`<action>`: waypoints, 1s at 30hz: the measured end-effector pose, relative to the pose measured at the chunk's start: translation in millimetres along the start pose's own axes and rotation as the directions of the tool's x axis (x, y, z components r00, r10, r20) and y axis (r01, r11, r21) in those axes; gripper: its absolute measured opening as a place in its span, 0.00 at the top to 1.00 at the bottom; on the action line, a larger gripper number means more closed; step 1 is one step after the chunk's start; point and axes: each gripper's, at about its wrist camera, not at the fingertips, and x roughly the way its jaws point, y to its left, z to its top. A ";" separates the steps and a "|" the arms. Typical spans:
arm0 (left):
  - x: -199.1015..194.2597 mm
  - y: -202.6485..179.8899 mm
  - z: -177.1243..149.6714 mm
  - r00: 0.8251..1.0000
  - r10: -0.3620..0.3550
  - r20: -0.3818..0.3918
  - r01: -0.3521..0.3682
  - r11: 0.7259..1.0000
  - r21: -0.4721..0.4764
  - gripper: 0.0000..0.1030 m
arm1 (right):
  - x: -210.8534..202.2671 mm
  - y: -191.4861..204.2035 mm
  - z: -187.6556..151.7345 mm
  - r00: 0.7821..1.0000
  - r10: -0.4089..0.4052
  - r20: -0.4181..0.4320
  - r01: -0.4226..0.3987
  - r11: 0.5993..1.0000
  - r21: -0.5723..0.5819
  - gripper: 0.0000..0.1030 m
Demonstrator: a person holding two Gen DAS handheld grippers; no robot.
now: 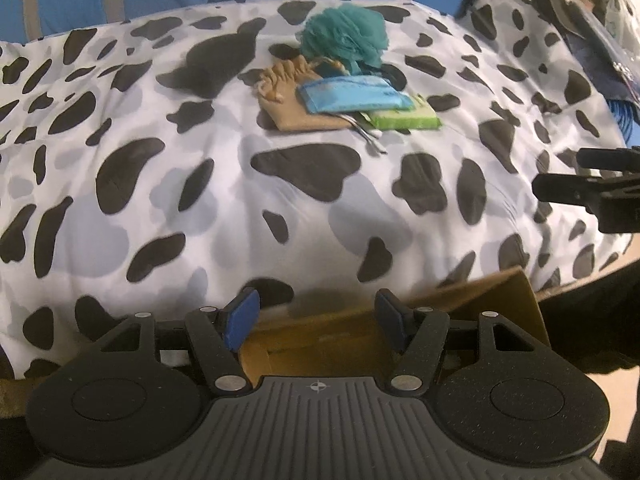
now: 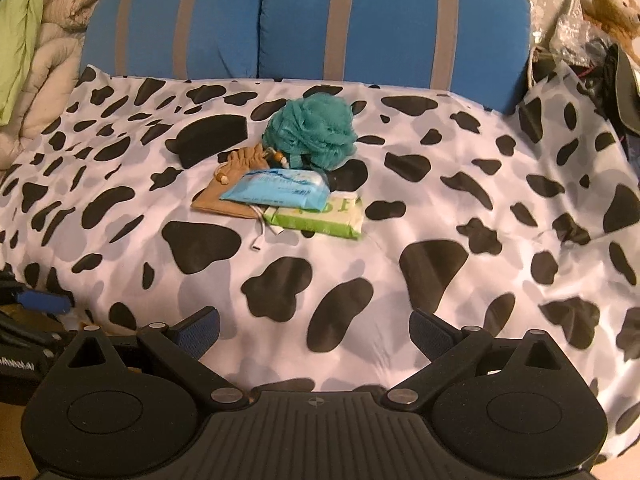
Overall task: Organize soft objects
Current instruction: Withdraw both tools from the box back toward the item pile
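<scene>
The left gripper (image 1: 316, 316) is spread wide and holds nothing; its blue pads (image 1: 240, 322) sit over the near edge of the cow-print bedspread (image 1: 280, 208). A brown cardboard box (image 1: 472, 312) lies under and behind its right finger, mostly hidden by the gripper body. At the right edge of the left wrist view, part of the right gripper (image 1: 588, 184) is visible as a dark shape, cut off by the frame.

The soft objects form one cluster on the far middle of the bedspread (image 2: 360, 264). From left to right in the right wrist view:

- A tan drawstring pouch (image 2: 224, 196), partly covered by the blue pack, with white cords (image 2: 260, 236) trailing toward the camera.
- A blue wipes pack (image 2: 276, 190), lying across the pouch and overlapping the green pack.
- A teal mesh bath pouf (image 2: 310, 134) behind them, touching the cluster.
- A green wipes pack (image 2: 320, 220); its print is too blurred to read.

The right gripper (image 2: 316, 334) is likewise spread and empty, well short of the cluster. Blue striped cushions (image 2: 392, 20) stand behind the bedspread. A plush toy (image 2: 612, 8) is cropped at the upper right corner.
</scene>
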 end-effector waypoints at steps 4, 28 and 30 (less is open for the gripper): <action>5.9 7.5 11.1 1.000 -0.006 0.019 0.006 1.000 -0.014 0.39 | 8.1 -1.8 8.0 1.000 0.001 0.012 -0.001 1.000 -0.015 0.02; 41.3 34.8 65.4 0.998 0.002 0.059 -0.001 1.000 -0.021 0.39 | 60.0 -7.5 38.7 0.999 0.034 0.004 -0.033 0.997 -0.068 0.02; 43.0 35.6 69.1 0.998 0.002 0.062 -0.001 1.000 -0.019 0.39 | 64.5 -6.7 40.8 0.999 0.037 -0.001 -0.037 0.996 -0.075 0.02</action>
